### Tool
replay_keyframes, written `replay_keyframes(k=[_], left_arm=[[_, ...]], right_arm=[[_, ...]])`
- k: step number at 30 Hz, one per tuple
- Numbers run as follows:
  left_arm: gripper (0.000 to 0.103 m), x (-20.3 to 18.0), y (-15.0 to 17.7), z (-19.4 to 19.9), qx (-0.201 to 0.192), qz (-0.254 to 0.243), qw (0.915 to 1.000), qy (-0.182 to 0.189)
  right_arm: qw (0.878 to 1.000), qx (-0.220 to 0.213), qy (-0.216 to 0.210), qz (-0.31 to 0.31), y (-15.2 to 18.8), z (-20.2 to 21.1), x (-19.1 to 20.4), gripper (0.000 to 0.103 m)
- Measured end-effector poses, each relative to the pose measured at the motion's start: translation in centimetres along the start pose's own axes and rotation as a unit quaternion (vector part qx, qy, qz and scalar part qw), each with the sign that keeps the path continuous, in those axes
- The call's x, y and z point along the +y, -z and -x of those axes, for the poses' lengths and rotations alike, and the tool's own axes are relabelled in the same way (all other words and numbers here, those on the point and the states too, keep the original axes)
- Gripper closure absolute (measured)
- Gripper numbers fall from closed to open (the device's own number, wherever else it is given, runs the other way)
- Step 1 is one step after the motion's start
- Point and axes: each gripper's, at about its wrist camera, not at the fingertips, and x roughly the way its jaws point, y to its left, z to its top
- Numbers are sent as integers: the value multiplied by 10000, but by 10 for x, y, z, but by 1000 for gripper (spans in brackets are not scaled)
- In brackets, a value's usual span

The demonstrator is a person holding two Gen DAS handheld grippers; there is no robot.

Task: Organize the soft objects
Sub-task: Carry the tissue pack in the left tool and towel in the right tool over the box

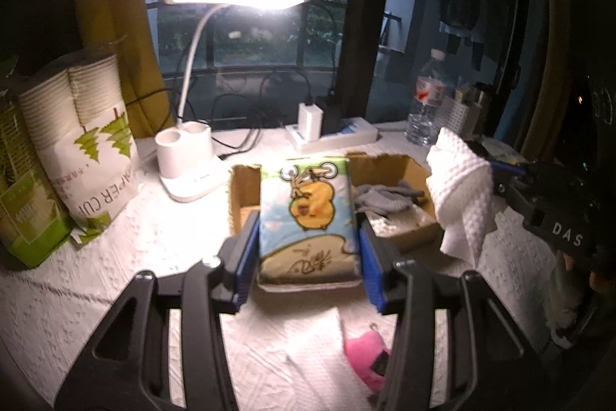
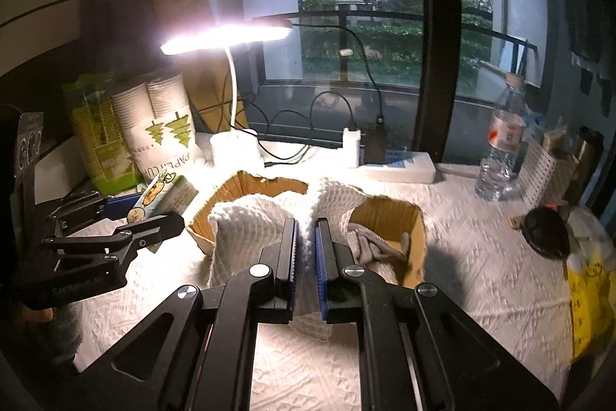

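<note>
Left wrist view, nearest first: pink plush toy [image 1: 367, 353] on the bench [image 1: 115, 257], low between the arms of the left tongs [image 1: 308, 249]. Left tongs clenched on a tissue pack [image 1: 306, 214] with a yellow cartoon print, pads pressed to its two long sides, pack raised at the near edge of the cardboard box [image 1: 400, 164]. Probably light and squashy, film wrapper likely slippery; best held across the narrow width, as here. Inside the box, grey gloves [image 1: 385, 197]. To the right, white waffle cloth [image 1: 460, 187] hanging from the right tongs.

Right wrist view, nearest first: right tongs [image 2: 306, 249] clamped on a pinched fold of that waffle cloth [image 2: 246, 230], both ends drooping over the box [image 2: 389, 214], one down the front wall. Limp, light, no fixed shape; likely to need lowering well inside before release so the loose ends do not trail over the rim. Farther back: desk lamp [image 2: 231, 37], paper cup sleeve [image 2: 161, 133], power strip [image 2: 400, 168], water bottle [image 2: 500, 145].
</note>
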Motion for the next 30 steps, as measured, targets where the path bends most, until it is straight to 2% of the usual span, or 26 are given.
replay_keyframes(k=[16, 30], left_arm=[[55, 39, -13, 2, -302, 134, 9994, -93], [55, 76, -10, -13, -275, 445, 9985, -185]], right_arm=[[9996, -1, -154, 250, -26, -35, 31, 93], [9982, 222, -372, 423, -37, -85, 53, 93]])
